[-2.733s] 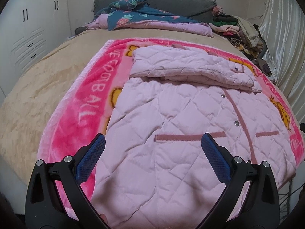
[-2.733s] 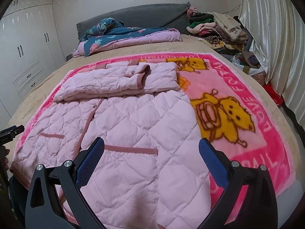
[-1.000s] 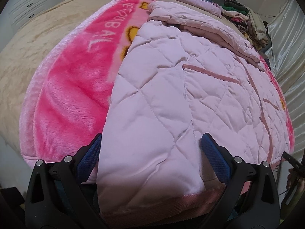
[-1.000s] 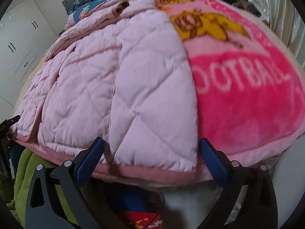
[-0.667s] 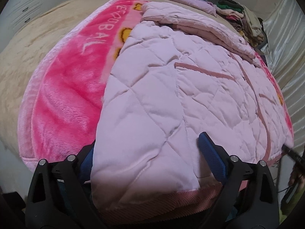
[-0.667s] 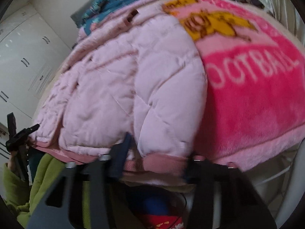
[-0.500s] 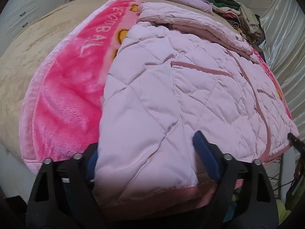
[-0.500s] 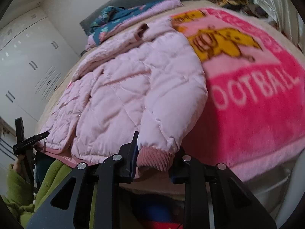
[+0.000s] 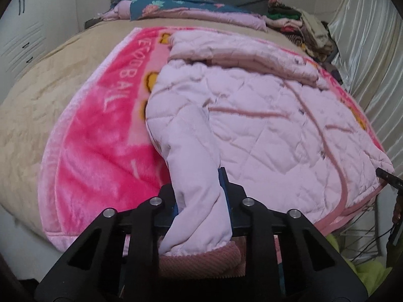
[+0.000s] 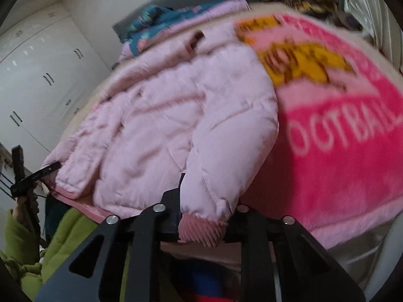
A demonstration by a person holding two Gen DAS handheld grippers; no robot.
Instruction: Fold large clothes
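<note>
Now both grippers, L [image 9: 201, 198] & R [image 10: 205, 216], pinch jacket [image 9: 264, 125] hem.

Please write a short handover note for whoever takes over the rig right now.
Left claw: just closed, shut on the near left hem corner of the pink quilted jacket.
Right claw: shut on the ribbed hem at the near right corner.
The jacket lies front up on the pink football blanket on the bed, both corners bunched.
Done: sleeves folded across the chest, hem gripped.
Left: probably carry the hem toward the collar, release, smooth.
</note>
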